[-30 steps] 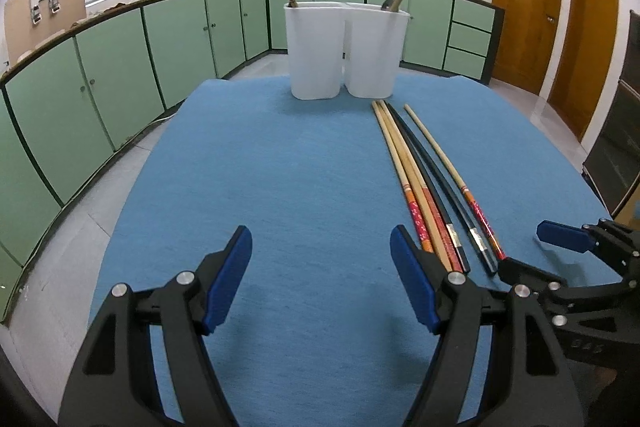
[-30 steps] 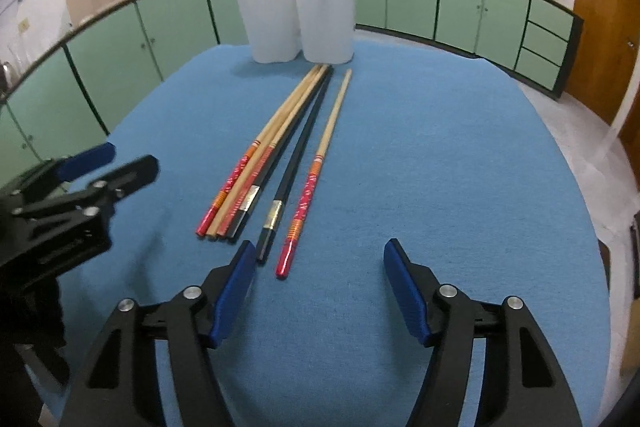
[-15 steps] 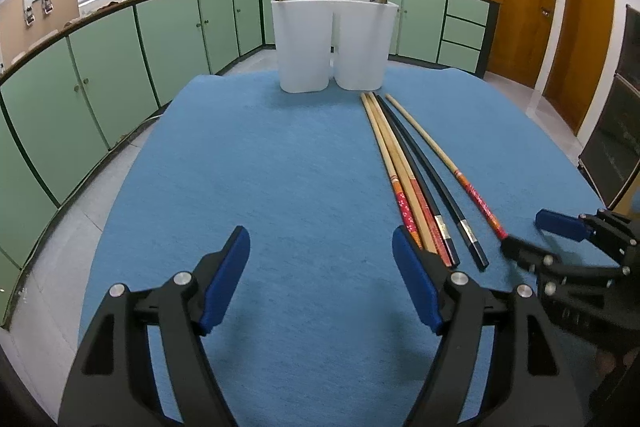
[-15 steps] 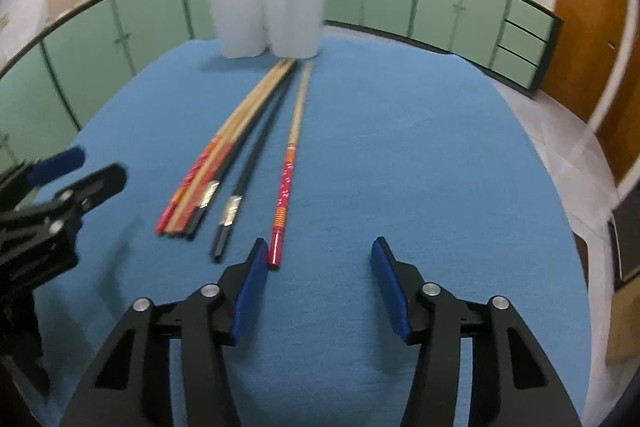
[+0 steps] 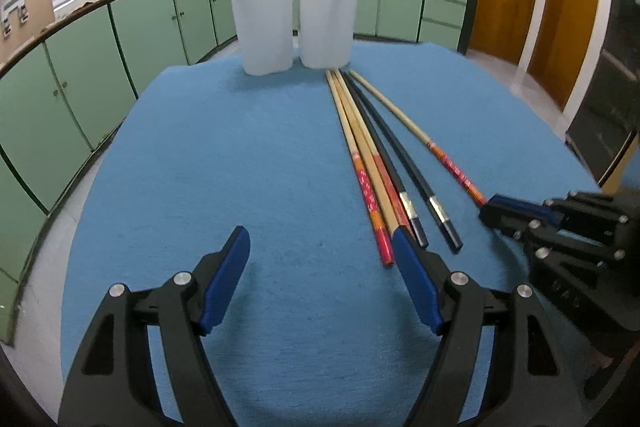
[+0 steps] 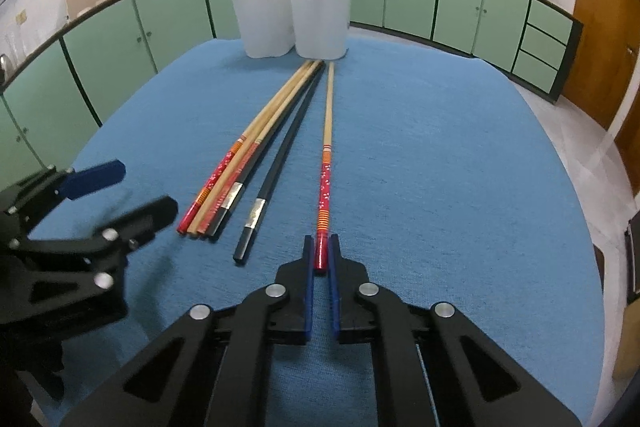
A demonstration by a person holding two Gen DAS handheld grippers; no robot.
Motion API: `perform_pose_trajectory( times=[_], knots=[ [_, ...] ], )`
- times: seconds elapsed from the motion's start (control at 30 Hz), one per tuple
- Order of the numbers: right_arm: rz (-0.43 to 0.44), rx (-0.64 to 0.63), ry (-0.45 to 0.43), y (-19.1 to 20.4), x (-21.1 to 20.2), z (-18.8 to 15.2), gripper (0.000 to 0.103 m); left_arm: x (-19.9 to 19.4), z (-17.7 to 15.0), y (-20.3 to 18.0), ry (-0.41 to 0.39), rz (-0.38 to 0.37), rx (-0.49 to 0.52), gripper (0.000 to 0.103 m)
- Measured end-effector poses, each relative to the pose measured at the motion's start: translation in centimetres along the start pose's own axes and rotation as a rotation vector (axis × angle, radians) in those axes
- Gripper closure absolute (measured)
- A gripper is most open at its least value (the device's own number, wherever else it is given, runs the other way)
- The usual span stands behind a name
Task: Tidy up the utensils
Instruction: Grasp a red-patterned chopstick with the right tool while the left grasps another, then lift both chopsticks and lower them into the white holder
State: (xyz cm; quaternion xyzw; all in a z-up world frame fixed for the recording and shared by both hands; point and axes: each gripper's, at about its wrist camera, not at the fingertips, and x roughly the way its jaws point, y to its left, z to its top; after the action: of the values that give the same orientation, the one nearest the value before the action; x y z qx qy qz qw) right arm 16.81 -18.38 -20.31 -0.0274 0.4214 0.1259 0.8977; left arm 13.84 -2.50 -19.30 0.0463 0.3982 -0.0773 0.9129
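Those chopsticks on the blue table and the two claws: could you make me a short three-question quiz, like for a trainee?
1. True or false: the right gripper is closed on the red end of a chopstick.
2. What is the left gripper holding? A) a black chopstick B) nothing C) the white holder
3. Fill in: one chopstick already stands in each side of the white ____.

Key: 1 true; 2 B, its jaws stand wide apart over the blue cloth; 3 holder.
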Motion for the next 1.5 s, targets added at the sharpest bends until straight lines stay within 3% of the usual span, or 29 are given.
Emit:
perform_pose_trajectory(
  times=[0.23, 0.37, 0.67, 0.77, 0.83, 0.87, 1.13, 1.5],
  knots=[
    [0.008, 0.021, -0.002, -0.7, -0.1, -0.2, 0.097, 1.5, 0.0, -0.5, 0.075, 0.016, 0.018, 0.030],
    [0.003, 0.022, -0.003, -0.8, -0.1, -0.2, 0.097, 1.6, 0.2, 0.0, 0.080, 0.017, -0.004, 0.031],
    [-0.002, 0.013, -0.002, -0.5, 0.0, -0.2, 0.096, 1.2, 0.2, 0.0, 0.067, 0.022, -0.030, 0.058],
    [0.017, 0.027, -0.001, -1.0, 0.1, -0.2, 0.096, 1.2, 0.2, -0.3, 0.062, -0.002, -0.022, 0.075],
    [0.018, 0.027, -0.002, -1.0, 0.1, -0.1, 0.096, 1.1, 0.1, -0.7, 0.059, -0.009, -0.010, 0.094],
    [0.016, 0.025, -0.002, -0.9, 0.1, -0.1, 0.097, 1.1, 0.1, -0.8, 0.059, -0.011, -0.006, 0.097],
    [0.018, 0.021, -0.016, -1.1, -1.2, 0.3, 0.097, -0.1, 0.4, 0.1, 0.034, -0.035, -0.036, 0.098],
    [-0.007, -0.027, -0.188, -2.4, -8.4, 4.6, 0.097, -8.3, 4.9, 1.2, -0.159, -0.014, -0.014, 0.098]
  ],
)
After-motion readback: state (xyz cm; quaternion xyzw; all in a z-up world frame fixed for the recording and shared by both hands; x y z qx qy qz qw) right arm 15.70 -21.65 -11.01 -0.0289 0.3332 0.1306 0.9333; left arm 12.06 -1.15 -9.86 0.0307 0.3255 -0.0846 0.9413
